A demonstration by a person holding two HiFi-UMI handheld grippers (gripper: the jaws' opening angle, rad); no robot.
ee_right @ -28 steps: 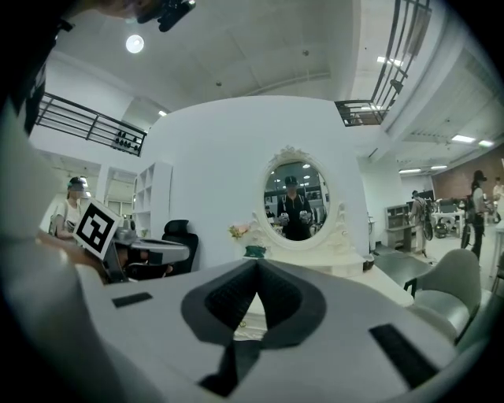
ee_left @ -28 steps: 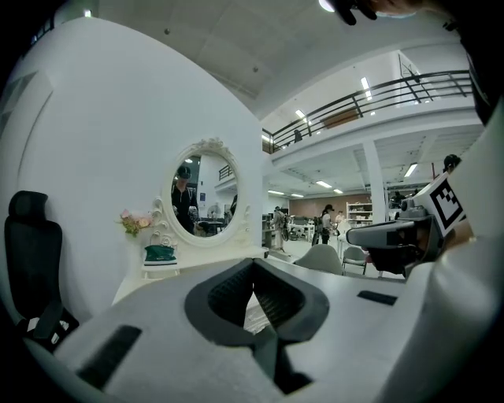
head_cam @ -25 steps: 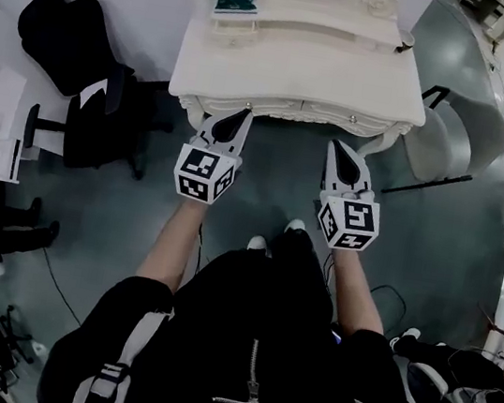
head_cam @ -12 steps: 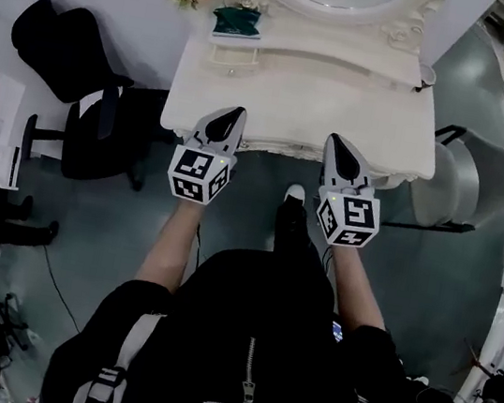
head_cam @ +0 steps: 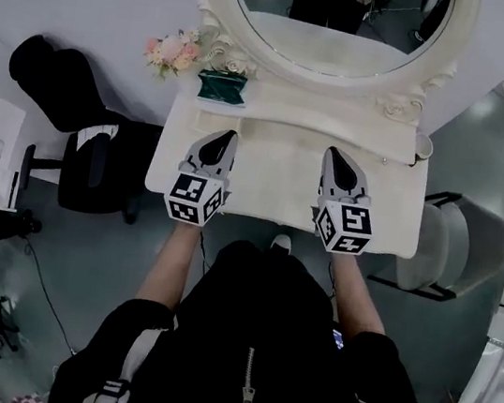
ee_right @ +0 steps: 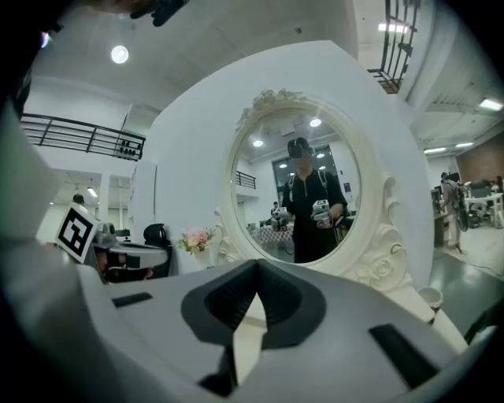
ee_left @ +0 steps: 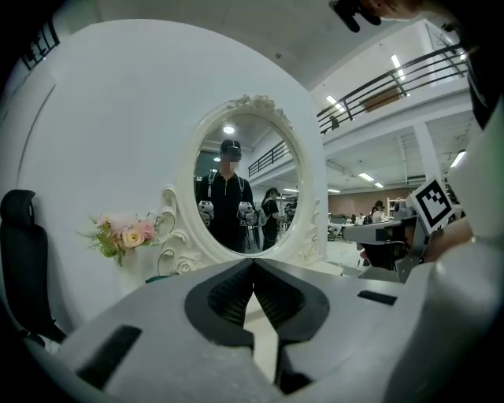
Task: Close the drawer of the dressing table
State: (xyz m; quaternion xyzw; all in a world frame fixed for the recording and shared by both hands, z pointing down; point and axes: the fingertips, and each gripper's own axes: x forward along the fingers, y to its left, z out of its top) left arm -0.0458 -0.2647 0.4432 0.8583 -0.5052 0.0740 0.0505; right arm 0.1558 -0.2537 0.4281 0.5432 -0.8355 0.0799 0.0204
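Note:
The white dressing table (head_cam: 286, 168) stands right in front of me, its oval mirror (head_cam: 338, 15) against the wall. Its front, where the drawer sits, is hidden under the top's near edge. My left gripper (head_cam: 227, 135) hovers over the left half of the tabletop, jaws shut and empty. My right gripper (head_cam: 336, 152) hangs level with it over the right half, also shut with nothing in it. In the left gripper view the shut left gripper (ee_left: 253, 264) points at the mirror (ee_left: 244, 189). In the right gripper view the shut right gripper (ee_right: 256, 266) faces the mirror (ee_right: 299, 197).
Pink flowers (head_cam: 174, 49) and a green object (head_cam: 221, 87) sit at the table's back left, a small cup (head_cam: 422, 145) at its right end. A black office chair (head_cam: 79, 154) stands to the left, a grey seat (head_cam: 458, 247) to the right.
The person has stepped up to the table. Both grippers moved forward from in front of its edge to above the tabletop, still shut. The mirror has come fully into view.

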